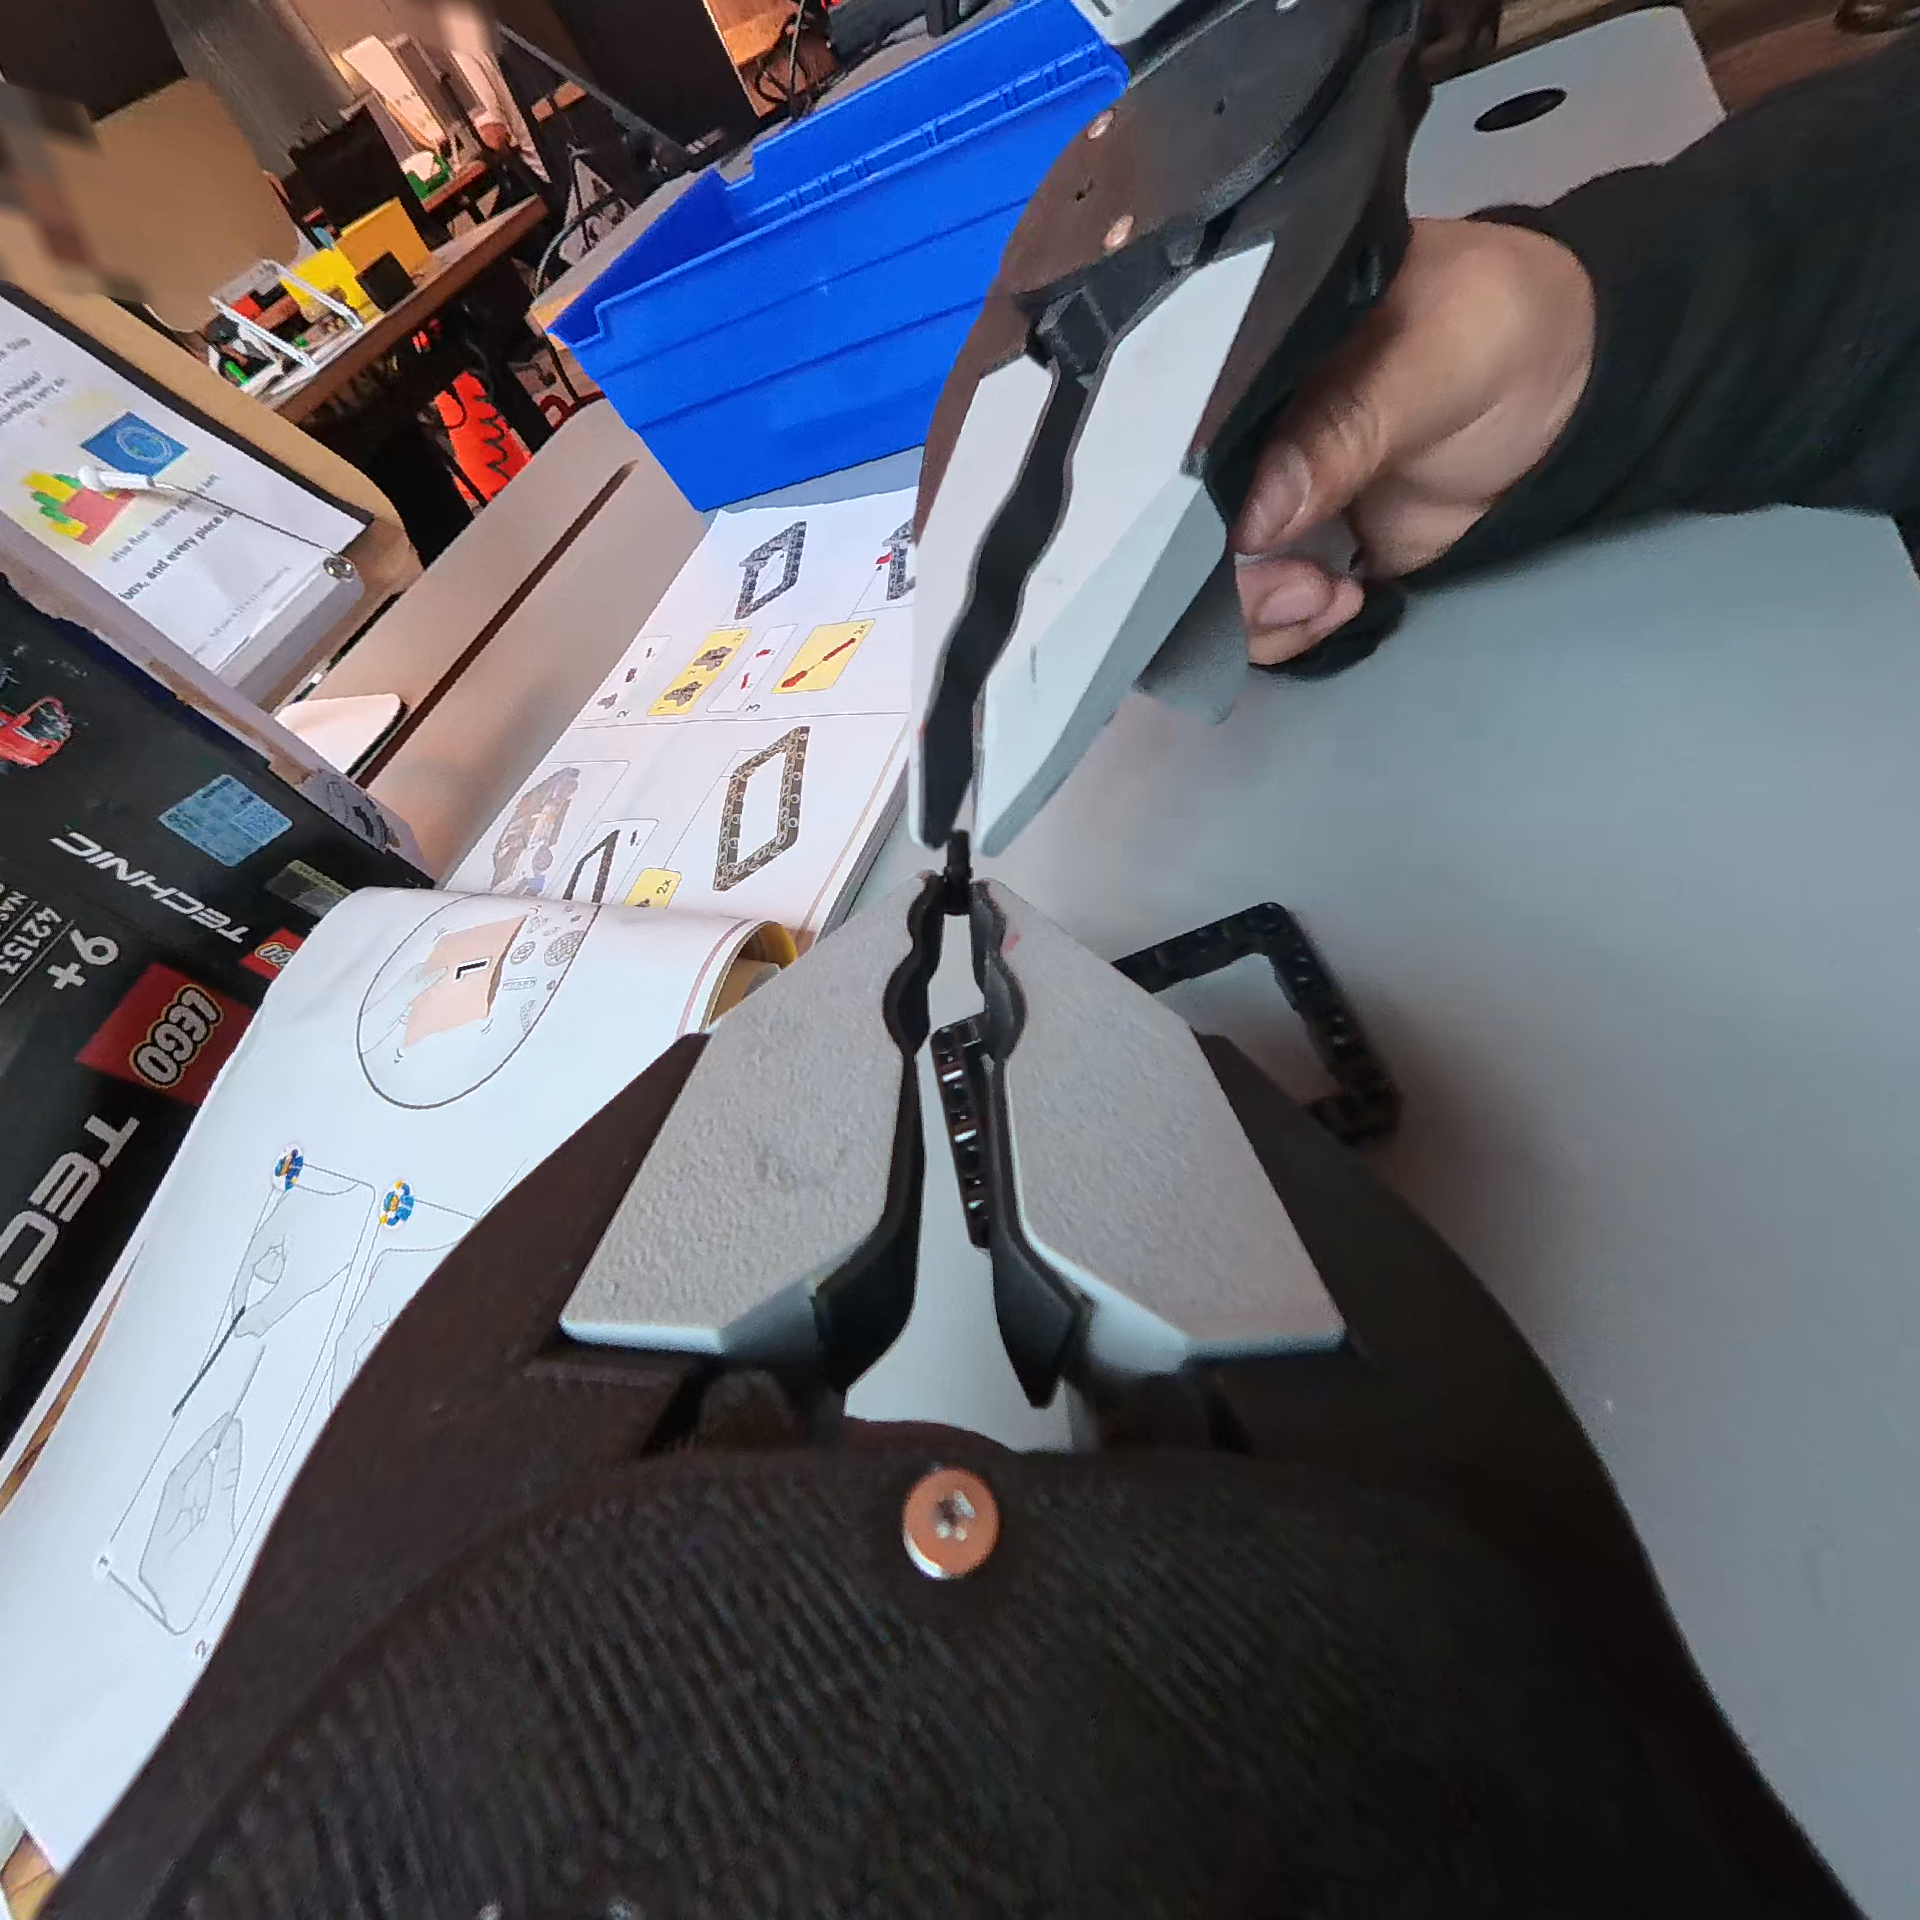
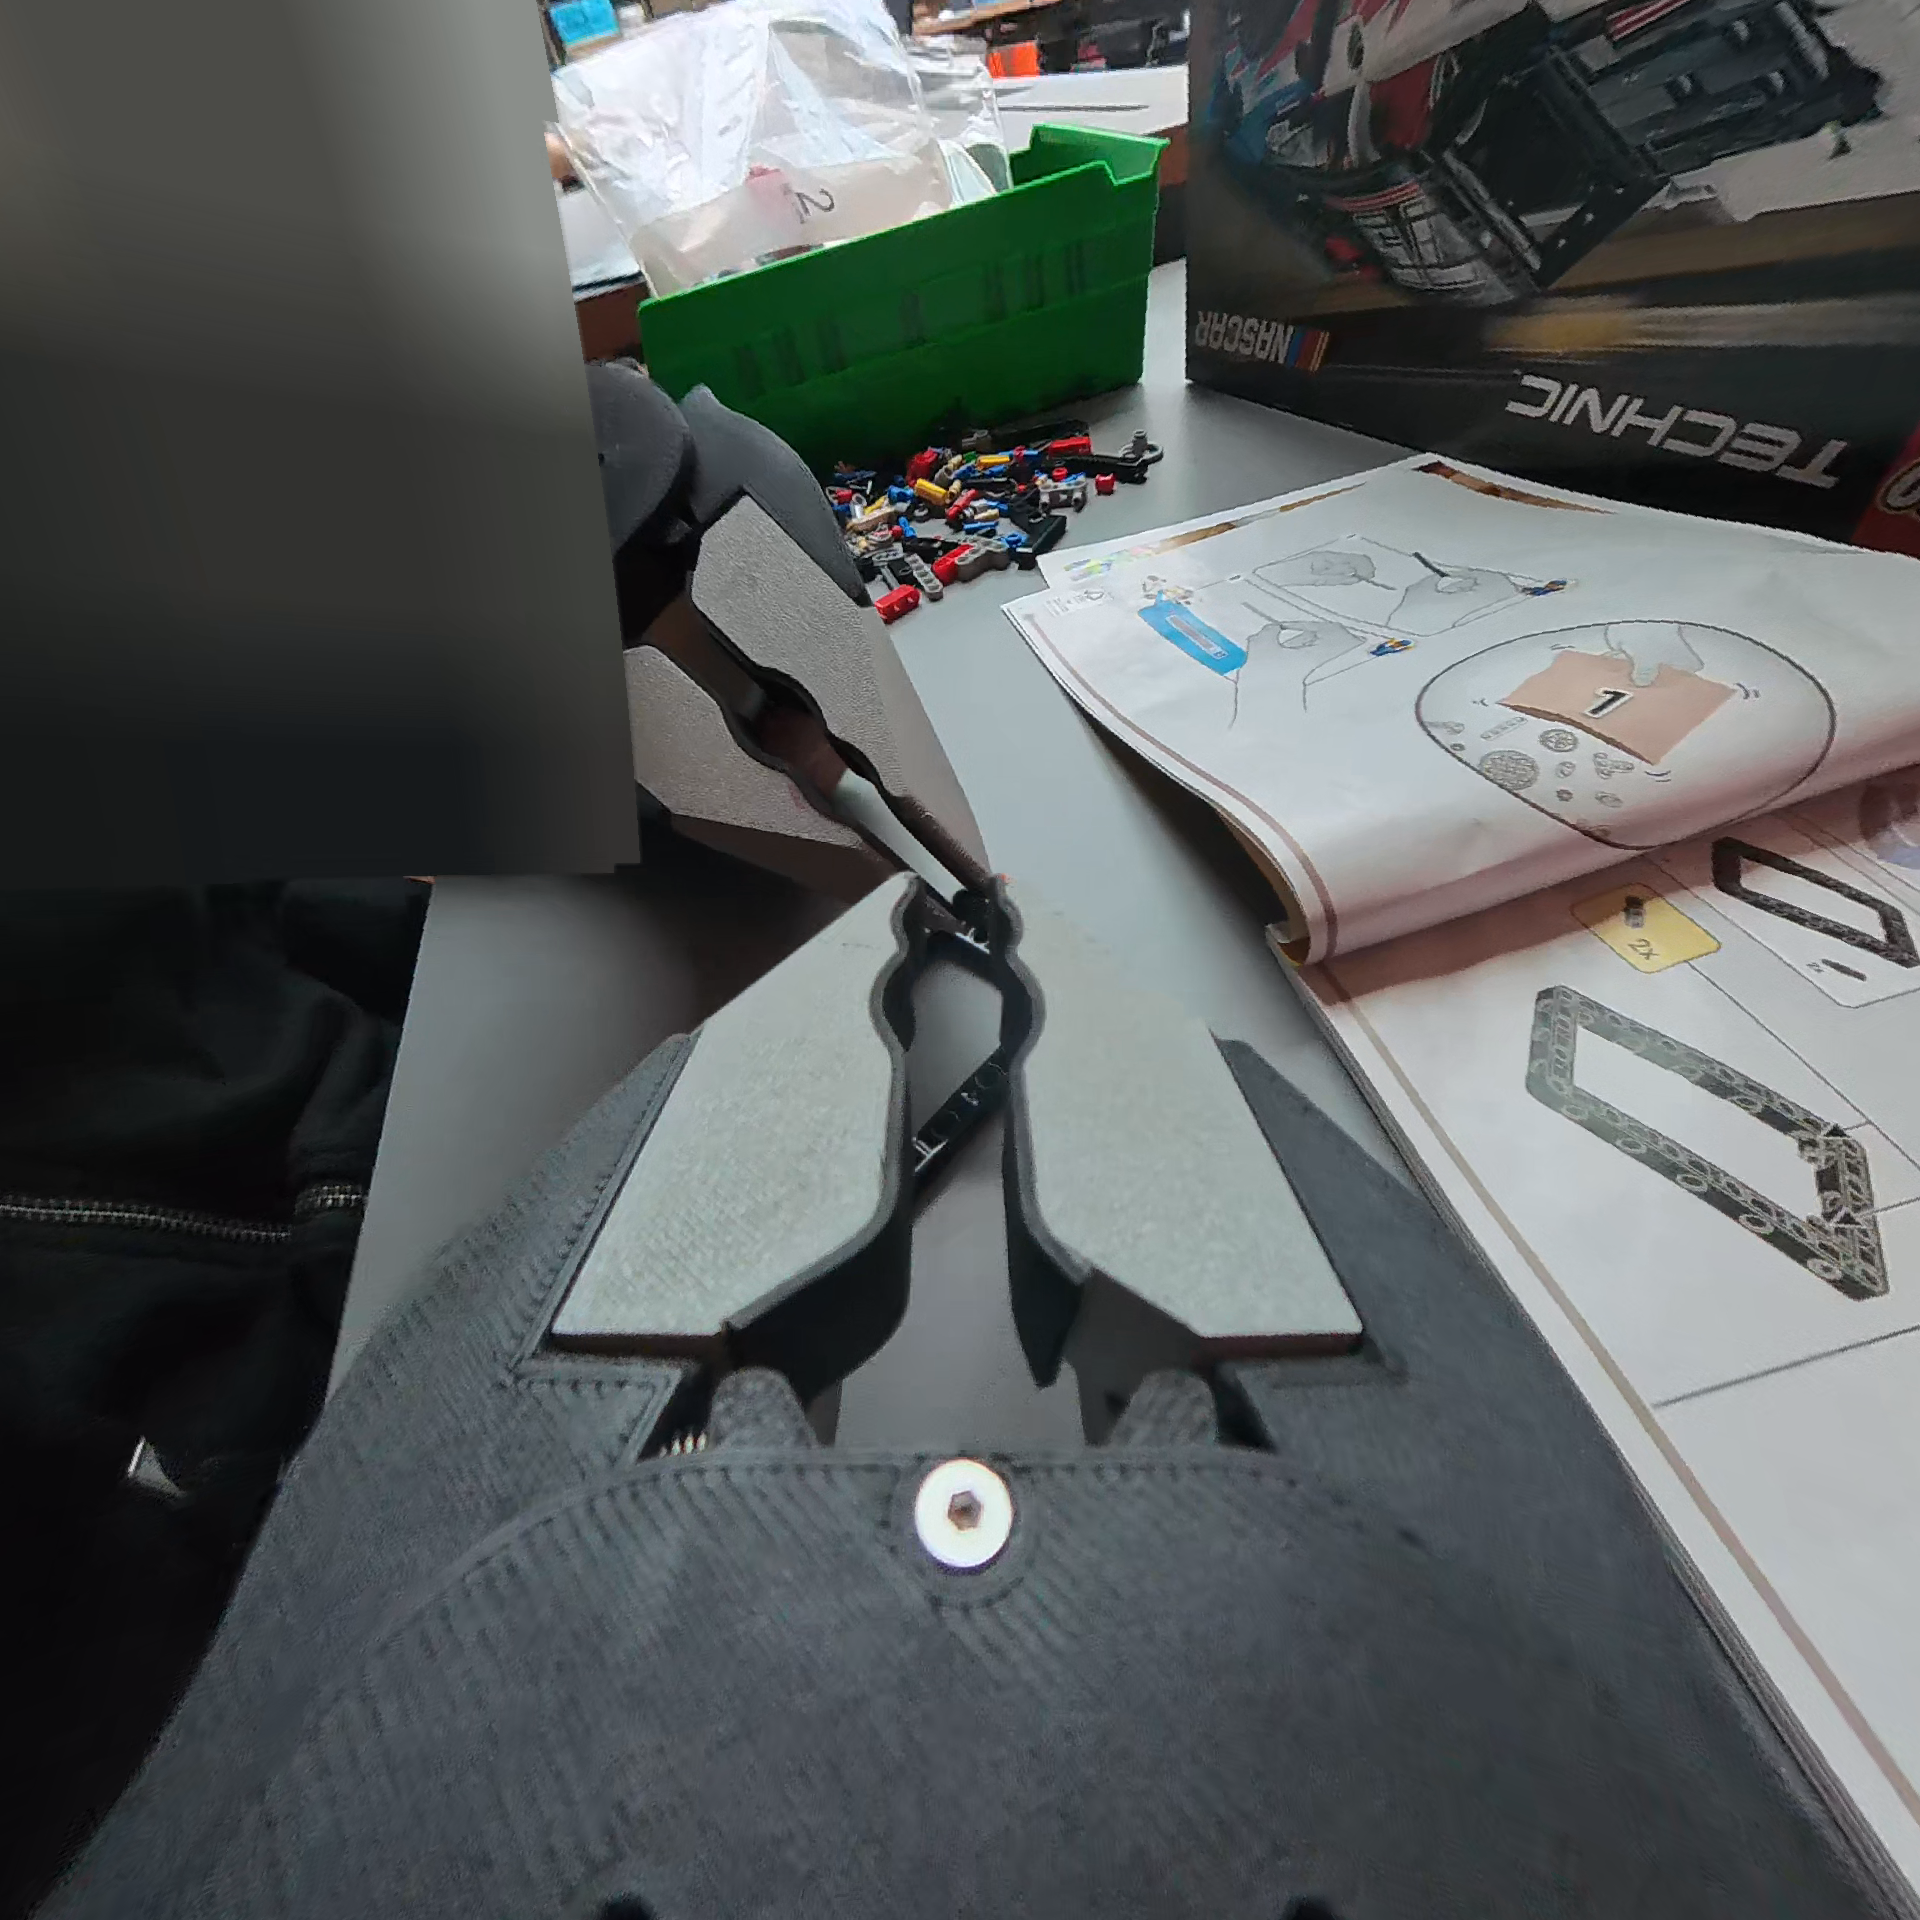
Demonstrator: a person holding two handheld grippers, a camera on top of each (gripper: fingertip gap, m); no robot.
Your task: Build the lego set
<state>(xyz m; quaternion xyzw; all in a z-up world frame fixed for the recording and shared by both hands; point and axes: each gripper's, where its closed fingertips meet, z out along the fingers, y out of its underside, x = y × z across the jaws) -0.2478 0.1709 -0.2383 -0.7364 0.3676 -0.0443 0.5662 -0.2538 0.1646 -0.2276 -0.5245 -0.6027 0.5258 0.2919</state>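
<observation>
We note the left gripper [image 1: 954, 902] with its fingertips pinched on a small black pin [image 1: 956, 871], held just above the grey table [image 1: 1558, 935]. The right gripper [image 1: 940, 831] comes in from above in the left wrist view, its tips also clamped on the same small black piece, so the two grippers meet tip to tip. A bare hand [image 1: 1423, 436] in a black sleeve grips the right tool's handle. Under the left gripper lies a black holed frame [image 1: 1320, 997], partly hidden by the fingers, flat on the table. Beside it, the open instruction booklet [image 1: 727, 727] lies flat; the set's box [image 1: 125, 935] stands beyond it. In the right wrist view we see a loose pile of small coloured pieces [image 2: 977, 499] on the table in front of a green bin [image 2: 914, 312] holding a clear bag [image 2: 769, 135]. A blue bin [image 1: 831, 291] sits farther back.
</observation>
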